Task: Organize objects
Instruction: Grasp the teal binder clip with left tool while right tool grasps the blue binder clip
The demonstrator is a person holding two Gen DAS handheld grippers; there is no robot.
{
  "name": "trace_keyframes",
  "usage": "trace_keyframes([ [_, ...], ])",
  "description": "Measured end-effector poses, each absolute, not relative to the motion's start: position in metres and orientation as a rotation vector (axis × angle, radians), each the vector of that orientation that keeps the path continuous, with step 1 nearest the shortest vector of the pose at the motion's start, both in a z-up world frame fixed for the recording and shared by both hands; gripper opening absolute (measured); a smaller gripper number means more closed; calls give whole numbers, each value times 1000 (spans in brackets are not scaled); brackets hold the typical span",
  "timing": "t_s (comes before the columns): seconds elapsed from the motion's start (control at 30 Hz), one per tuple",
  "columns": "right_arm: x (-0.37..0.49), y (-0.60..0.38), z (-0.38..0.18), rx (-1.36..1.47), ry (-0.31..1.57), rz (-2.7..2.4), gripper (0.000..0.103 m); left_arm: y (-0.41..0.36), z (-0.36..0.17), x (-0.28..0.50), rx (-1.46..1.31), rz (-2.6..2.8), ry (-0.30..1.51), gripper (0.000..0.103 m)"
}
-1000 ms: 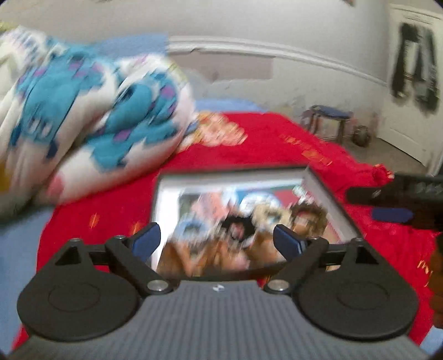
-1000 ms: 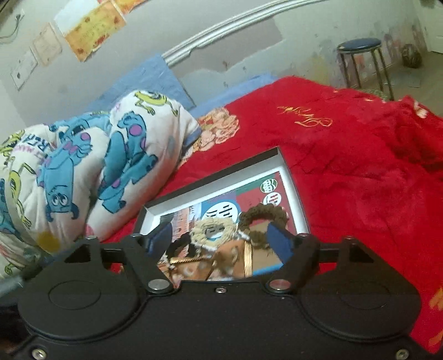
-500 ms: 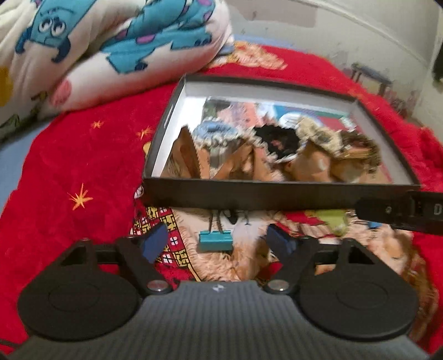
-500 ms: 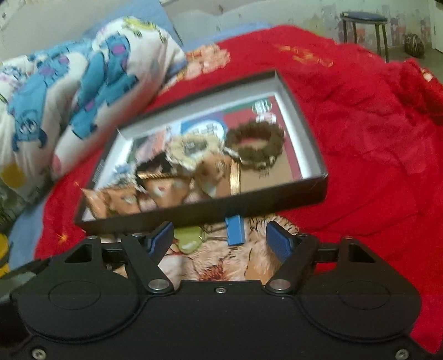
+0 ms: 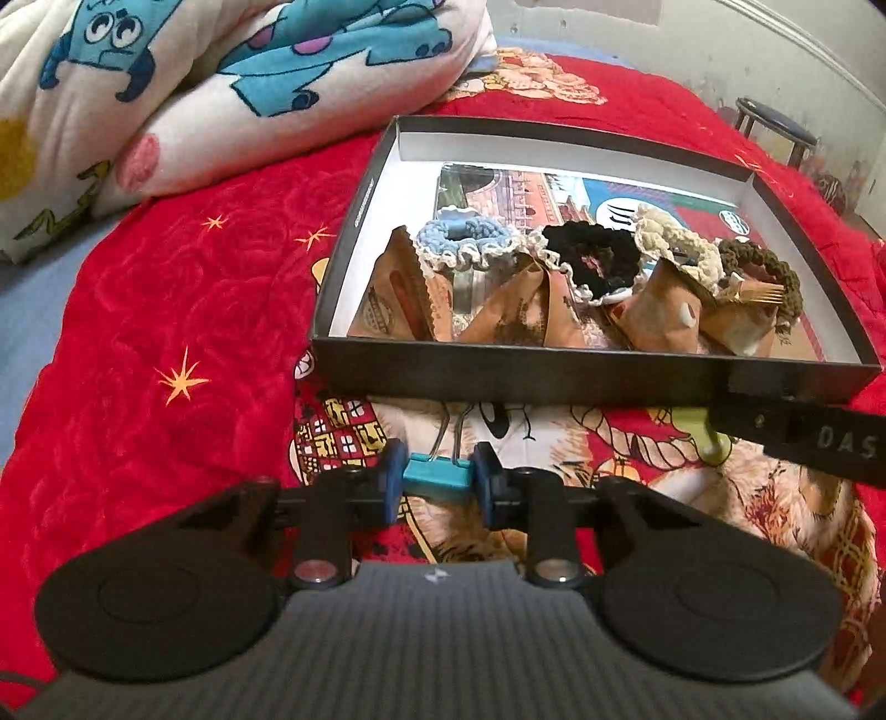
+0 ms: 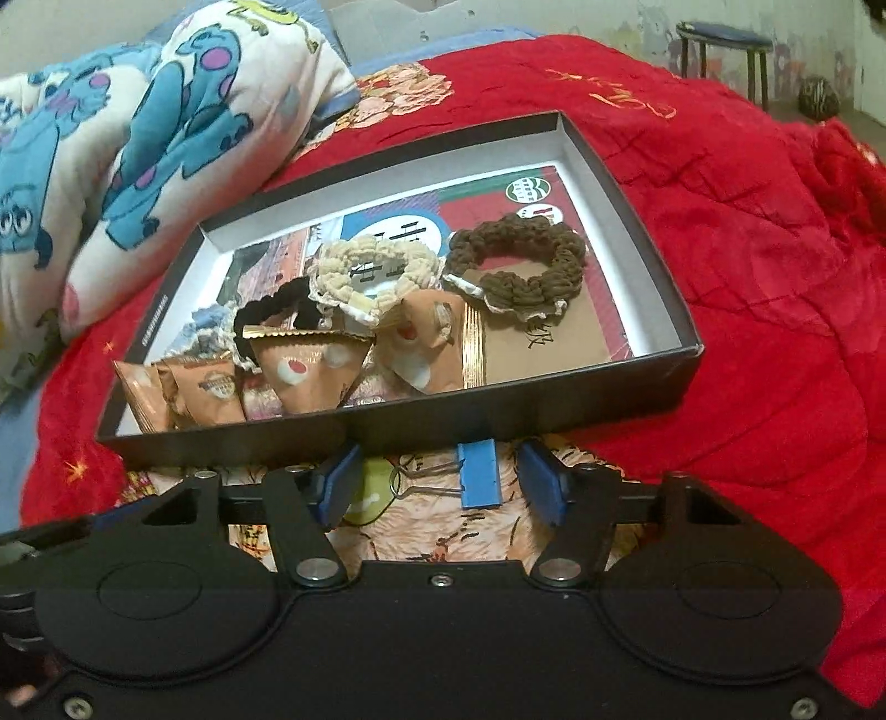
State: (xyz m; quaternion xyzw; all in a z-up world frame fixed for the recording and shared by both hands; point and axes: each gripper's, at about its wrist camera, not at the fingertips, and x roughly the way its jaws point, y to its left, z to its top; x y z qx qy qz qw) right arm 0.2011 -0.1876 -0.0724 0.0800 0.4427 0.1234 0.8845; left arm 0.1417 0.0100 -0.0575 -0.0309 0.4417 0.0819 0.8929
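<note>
**Both grippers down at binder clips in front of the black box**

Left wrist view: the left gripper [image 5: 436, 482] sits low over the red bedspread [image 5: 138, 332], its jaws closing, blue pads touching both ends of a teal binder clip [image 5: 436, 476] that lies on the printed tiger patch just in front of the black box [image 5: 554, 371]. Clip's wire handles point toward the box wall. Box holds crocheted scrunchies [image 5: 470, 243] and tan snack packets [image 5: 404, 299] over a printed card. The right gripper's finger [image 5: 803, 437] enters from the right edge, near a pale green item [image 5: 703, 437]. A cartoon-print quilt [image 5: 221, 83] is bunched at top left.

Right wrist view: the right gripper [image 6: 443, 482] has its jaws closing but still apart; a blue binder clip [image 6: 479, 476] lies between them on the bedspread, pads clear of it on both sides. Clip sits just before the box's near wall. The brown scrunchie [image 6: 520, 266] is the rightmost in the box. A stool [image 6: 725, 50] stands far back.
</note>
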Motion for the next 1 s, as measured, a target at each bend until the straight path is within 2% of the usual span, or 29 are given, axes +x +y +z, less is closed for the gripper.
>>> trace_keyframes([
  [0.07,199,-184,-73,125,916,246,52,11,-57,142,-70,169,921,30],
  [0.3,195,-172,-74,13,901,227,43,11,-57,142,-74,170,928,30],
  [1.0,175,-179,-50,130,903,344,42,11,-41,128,-135,154,916,29],
])
